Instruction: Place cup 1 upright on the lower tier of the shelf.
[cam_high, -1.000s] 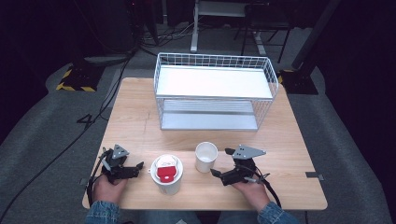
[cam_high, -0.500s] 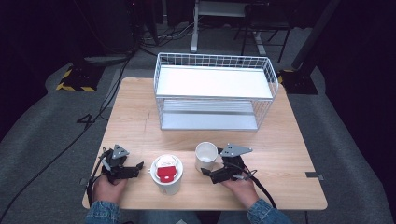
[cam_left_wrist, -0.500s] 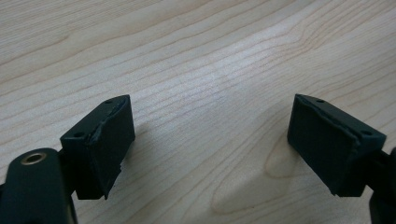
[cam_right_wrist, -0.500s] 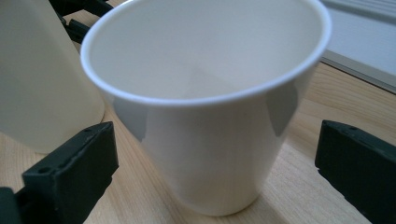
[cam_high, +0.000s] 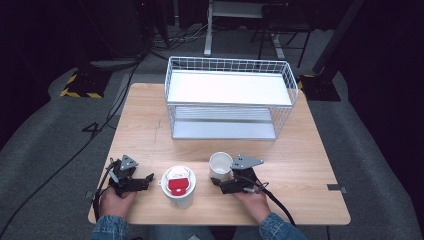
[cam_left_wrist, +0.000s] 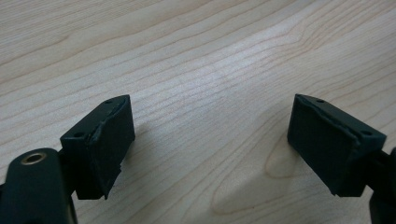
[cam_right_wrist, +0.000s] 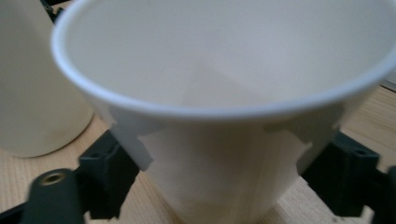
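Paper cup (cam_high: 220, 164) right of lidded cup (cam_high: 179, 186), wire rack (cam_high: 229, 97) behind

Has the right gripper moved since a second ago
Yes. The right gripper has slid left across the table, and its jaws have just been closing on the white cup now between them.

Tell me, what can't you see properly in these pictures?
- High view: red piece on the lidded cup, too small to identify.
- Right gripper view: base of the white cup, cut off by the bottom edge.
- High view: lower shelf of the wire rack, mostly hidden by its top shelf.
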